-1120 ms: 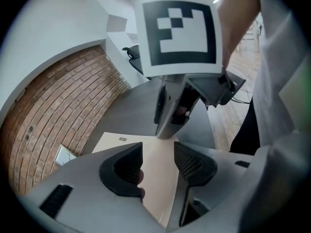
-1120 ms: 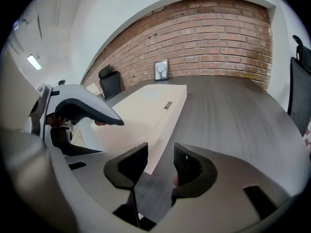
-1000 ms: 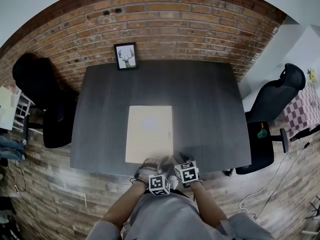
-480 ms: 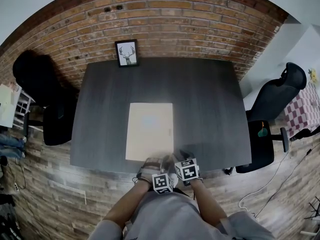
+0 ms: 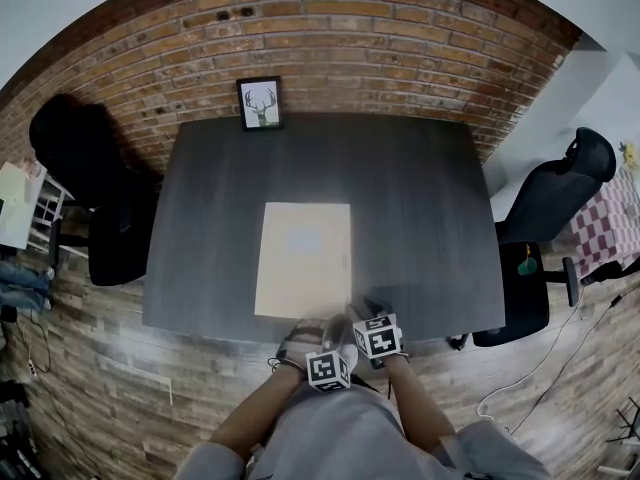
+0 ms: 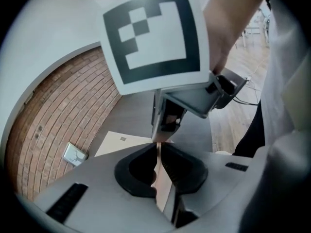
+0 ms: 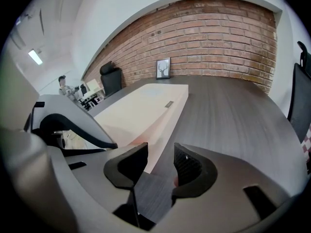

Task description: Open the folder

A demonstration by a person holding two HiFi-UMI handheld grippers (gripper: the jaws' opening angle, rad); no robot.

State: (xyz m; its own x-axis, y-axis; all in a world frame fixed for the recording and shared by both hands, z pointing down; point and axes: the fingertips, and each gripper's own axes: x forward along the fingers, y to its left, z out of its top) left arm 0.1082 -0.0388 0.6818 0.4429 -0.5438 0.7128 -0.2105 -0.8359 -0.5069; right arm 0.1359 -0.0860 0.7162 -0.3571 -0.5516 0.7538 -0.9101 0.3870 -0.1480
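- Left gripper (image 6: 159, 154): jaws closing, almost together, with a thin cream edge of the folder (image 5: 303, 258) pinched between them.
- Right gripper (image 7: 160, 161): jaws apart, gripping nothing. The folder's near corner sits just ahead of them.
- Folder: closed, lying flat mid-table (image 5: 420, 218), near the front edge. Can't tell what's in it.
- Far edge: deer picture (image 5: 260, 103) upright against the brick wall (image 5: 340, 38).
- A chair (image 5: 545, 208) stands right of the table.

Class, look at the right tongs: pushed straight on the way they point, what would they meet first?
Probably the near right edge of the cream folder, or the dark table just beside it; depth is unclear.
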